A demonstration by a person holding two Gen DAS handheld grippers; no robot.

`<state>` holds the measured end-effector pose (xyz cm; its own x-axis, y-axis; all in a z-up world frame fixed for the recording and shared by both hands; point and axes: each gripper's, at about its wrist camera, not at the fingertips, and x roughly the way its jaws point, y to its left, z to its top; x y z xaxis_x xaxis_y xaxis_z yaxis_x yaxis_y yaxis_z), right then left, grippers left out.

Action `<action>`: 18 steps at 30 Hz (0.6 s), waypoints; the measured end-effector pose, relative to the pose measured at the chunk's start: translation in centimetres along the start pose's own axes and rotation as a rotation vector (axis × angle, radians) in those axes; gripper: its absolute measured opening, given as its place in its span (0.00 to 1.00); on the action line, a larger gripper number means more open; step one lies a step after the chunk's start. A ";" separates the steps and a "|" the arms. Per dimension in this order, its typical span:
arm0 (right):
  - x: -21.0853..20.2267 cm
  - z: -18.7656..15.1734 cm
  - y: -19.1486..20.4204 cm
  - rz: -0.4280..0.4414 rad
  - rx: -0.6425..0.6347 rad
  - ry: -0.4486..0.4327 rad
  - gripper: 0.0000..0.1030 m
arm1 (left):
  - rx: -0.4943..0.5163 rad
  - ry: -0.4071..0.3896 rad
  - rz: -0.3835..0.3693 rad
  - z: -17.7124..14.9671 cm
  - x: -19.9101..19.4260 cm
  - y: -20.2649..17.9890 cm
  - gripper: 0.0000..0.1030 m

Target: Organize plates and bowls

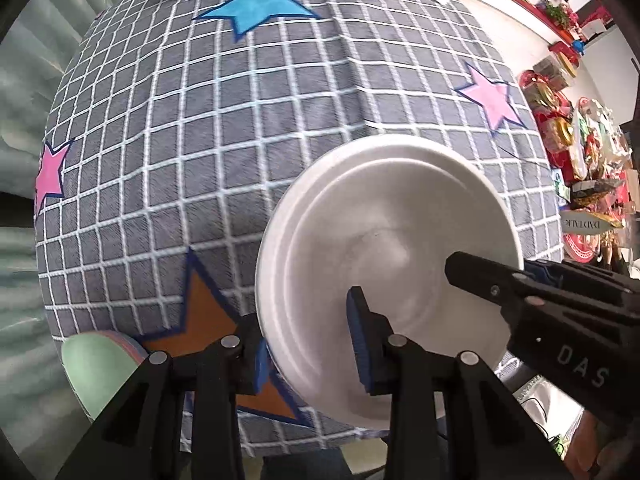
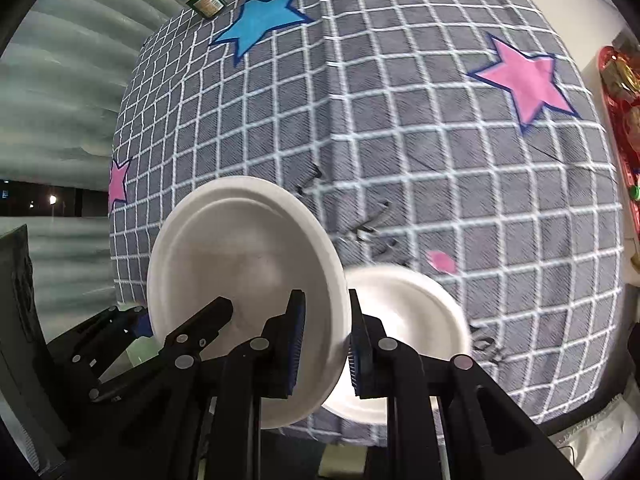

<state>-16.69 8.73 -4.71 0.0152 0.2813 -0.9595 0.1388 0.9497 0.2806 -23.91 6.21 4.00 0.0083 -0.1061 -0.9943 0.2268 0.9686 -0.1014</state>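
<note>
White plate (image 1: 384,216) is held tilted above the checked cloth (image 1: 200,120) on the bench, both grippers on its rim. Left gripper (image 1: 312,344) points straight down, pads either side of the near rim. Right gripper (image 2: 326,344) is clamped on the opposite rim, steeply down. "DAS" reads on its body; "DADTALK" on a box (image 1: 580,224) off the bench. Second plate (image 2: 404,320) lies below

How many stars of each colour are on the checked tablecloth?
blue star: 1
pink stars: 2
orange star: 1
Total: 4 stars
</note>
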 end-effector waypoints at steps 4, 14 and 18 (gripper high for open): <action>-1.4 -2.4 -2.3 -0.012 -0.014 0.002 0.21 | 0.016 0.004 0.015 -1.2 0.3 -3.8 0.36; -0.7 -4.6 -6.0 -0.059 -0.067 0.038 0.46 | -0.046 0.024 0.139 -2.7 4.4 -7.6 0.68; -2.2 -4.9 -7.7 -0.036 -0.045 0.021 0.95 | -0.095 0.042 0.145 -4.7 3.2 -6.4 0.73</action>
<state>-22.68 1.47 -4.60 -0.0095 0.2493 -0.9684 0.0939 0.9644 0.2474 -29.91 0.67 1.28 -0.0068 0.0434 -0.9990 0.1336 0.9901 0.0421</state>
